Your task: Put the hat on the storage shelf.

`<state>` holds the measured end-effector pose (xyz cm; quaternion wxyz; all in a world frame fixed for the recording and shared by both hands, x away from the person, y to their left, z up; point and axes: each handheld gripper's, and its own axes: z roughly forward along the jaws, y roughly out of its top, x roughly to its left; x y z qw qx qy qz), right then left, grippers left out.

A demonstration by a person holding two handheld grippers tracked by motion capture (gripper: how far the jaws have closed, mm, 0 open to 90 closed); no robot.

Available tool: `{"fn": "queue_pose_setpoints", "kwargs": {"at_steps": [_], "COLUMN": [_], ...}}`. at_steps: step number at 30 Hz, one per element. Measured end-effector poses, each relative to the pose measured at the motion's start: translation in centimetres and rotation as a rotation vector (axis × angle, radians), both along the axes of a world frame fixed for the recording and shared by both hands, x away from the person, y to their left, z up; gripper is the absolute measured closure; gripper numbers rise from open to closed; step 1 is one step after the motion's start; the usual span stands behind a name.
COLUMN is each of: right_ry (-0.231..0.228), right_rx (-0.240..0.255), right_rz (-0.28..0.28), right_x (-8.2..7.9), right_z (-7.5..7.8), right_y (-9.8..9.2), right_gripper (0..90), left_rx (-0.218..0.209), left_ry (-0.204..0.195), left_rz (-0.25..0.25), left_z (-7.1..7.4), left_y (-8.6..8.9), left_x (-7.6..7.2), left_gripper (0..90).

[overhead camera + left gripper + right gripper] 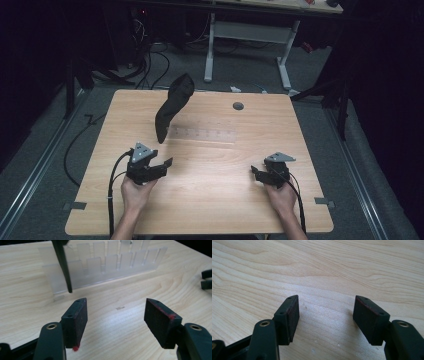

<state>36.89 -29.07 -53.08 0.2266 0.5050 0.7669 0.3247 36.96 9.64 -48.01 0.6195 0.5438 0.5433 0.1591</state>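
A black limp thing like a sock (172, 105) hangs tilted over the back left of the table, and I cannot tell what holds it. Its narrow lower tip (65, 272) comes down at the left end of a clear slotted plastic rack (202, 134), which also stands ahead in the left gripper view (112, 265). My left gripper (165, 167) is held low at the front left, open (116, 301), with nothing between its pads, short of the rack. My right gripper (256, 175) is at the front right, open (327, 298) over bare wood.
The wooden table (210, 200) has a grey cable grommet (238, 105) near its back edge. The right gripper's jaw tips (206, 280) show at the right edge of the left gripper view. Cables and a white desk frame (250, 35) lie on the floor beyond.
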Motion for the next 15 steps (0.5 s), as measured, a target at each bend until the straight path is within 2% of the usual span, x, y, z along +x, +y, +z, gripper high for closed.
{"fn": "queue_pose_setpoints", "kwargs": {"at_steps": [9,12,15], "right_ry": [0.000,0.000,0.000], "right_rx": [0.000,0.000,0.000], "right_rz": [0.000,0.000,0.000], "right_x": [0.0,0.0,0.0], "right_z": [0.0,0.0,0.0], "right_y": [0.0,0.0,0.0], "right_gripper": [38.1,38.1,38.1], "left_rx": [0.045,0.052,0.081], "left_ry": [0.027,0.046,0.065], "left_rz": [-0.060,-0.065,-0.057], "left_z": [-2.2,-3.1,-4.1], "left_y": [-1.5,-1.9,-2.2], "left_x": [-0.8,-0.8,-0.6], "left_gripper": [35.3,35.3,35.3]}}
